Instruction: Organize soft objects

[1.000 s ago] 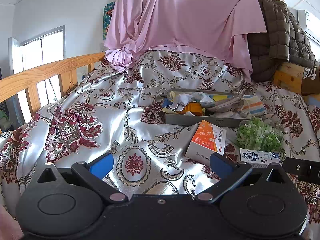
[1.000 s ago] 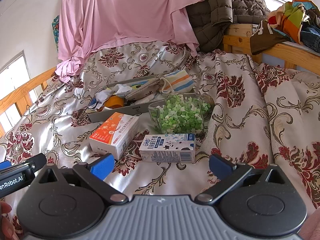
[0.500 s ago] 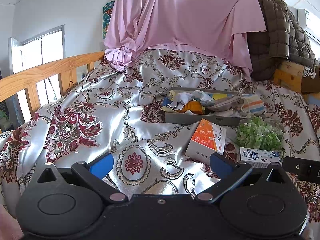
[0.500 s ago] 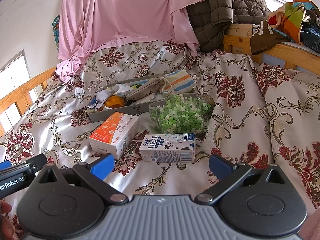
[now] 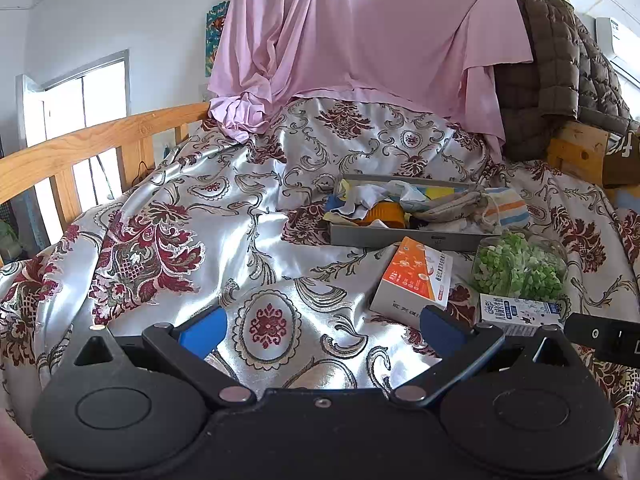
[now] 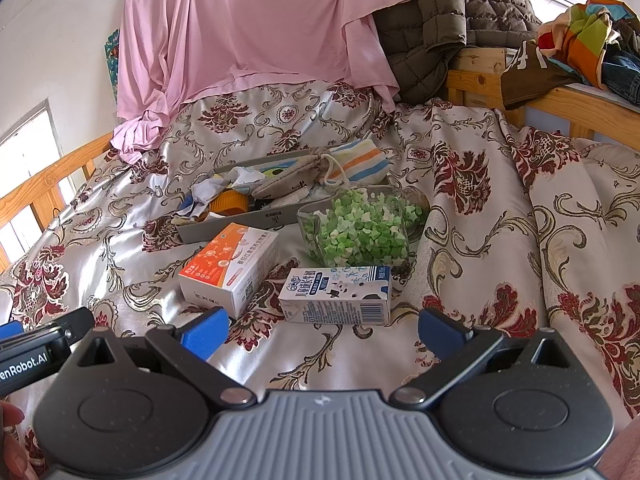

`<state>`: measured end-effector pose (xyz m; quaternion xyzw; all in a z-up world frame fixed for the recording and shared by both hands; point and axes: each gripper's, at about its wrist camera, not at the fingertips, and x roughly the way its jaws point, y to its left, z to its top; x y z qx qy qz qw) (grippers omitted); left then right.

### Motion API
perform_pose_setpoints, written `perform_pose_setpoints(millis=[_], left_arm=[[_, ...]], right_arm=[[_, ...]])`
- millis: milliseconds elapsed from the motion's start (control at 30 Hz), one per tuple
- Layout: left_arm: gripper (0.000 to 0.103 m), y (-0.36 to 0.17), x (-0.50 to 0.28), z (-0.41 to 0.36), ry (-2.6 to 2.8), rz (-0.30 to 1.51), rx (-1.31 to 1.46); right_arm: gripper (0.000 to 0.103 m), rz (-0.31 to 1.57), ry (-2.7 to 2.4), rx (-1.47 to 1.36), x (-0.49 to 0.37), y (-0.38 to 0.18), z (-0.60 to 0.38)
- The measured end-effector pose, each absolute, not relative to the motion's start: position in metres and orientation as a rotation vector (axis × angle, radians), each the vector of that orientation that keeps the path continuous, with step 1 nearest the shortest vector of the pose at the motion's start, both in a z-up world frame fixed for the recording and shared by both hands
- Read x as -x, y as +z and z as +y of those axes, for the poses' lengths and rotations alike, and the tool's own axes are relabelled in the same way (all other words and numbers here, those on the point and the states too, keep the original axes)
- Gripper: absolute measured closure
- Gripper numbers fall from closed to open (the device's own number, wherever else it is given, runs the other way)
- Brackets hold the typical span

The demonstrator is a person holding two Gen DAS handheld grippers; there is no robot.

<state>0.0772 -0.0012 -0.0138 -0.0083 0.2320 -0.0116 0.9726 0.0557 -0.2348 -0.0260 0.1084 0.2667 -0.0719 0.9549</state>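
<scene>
A shallow grey tray [image 5: 400, 238] [image 6: 240, 222] lies on the bed, holding crumpled cloths, an orange round item [image 5: 385, 213] [image 6: 229, 202], a grey drawstring pouch [image 6: 286, 180] and a striped pouch [image 5: 507, 205] [image 6: 360, 163]. In front of it lie an orange-and-white box [image 5: 416, 276] [image 6: 230, 266], a clear bag of green pieces [image 5: 520, 266] [image 6: 360, 228] and a milk carton [image 5: 520, 314] [image 6: 340, 294]. My left gripper [image 5: 322, 330] is open and empty, low over the bedspread. My right gripper [image 6: 322, 330] is open and empty, just short of the carton.
The bed has a shiny floral bedspread [image 5: 180, 240], a wooden rail [image 5: 80, 152] on the left, a pink sheet [image 5: 360, 40] draped behind, a brown quilted jacket [image 6: 460, 8] and piled clothes [image 6: 580, 40] on a wooden shelf at right.
Both views have shifted very slightly; the objects on the bed have not moved. Both grippers remain open.
</scene>
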Motion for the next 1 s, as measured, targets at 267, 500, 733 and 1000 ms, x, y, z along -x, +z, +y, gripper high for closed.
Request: perform_pose_setpoints(millis=[267,500,733,1000], left_arm=[[0.001,-0.0153,-0.0767,0.001,-0.027,0.472,0.017],[0.001,-0.0171,-0.0731,0.0017,-0.033,0.475,0.015],[0.001,-0.0142,-0.0743,-0.0063,-0.069,0.482,0.0],[0.001,-0.0141,-0.0742,-0.0059,-0.068,0.486,0.001]], right_arm=[[0.0,0.542,-0.146,-0.22,-0.0559,-0.0257,-0.2345],[0.0,0.542,-0.146,-0.22,-0.0558,-0.0254,-0.2344],[0.0,0.543,-0.147,-0.22,-0.0558,-0.0251,-0.2344],[0.0,0.543,-0.147,-0.22,-0.0556,-0.0249,-0.2344]])
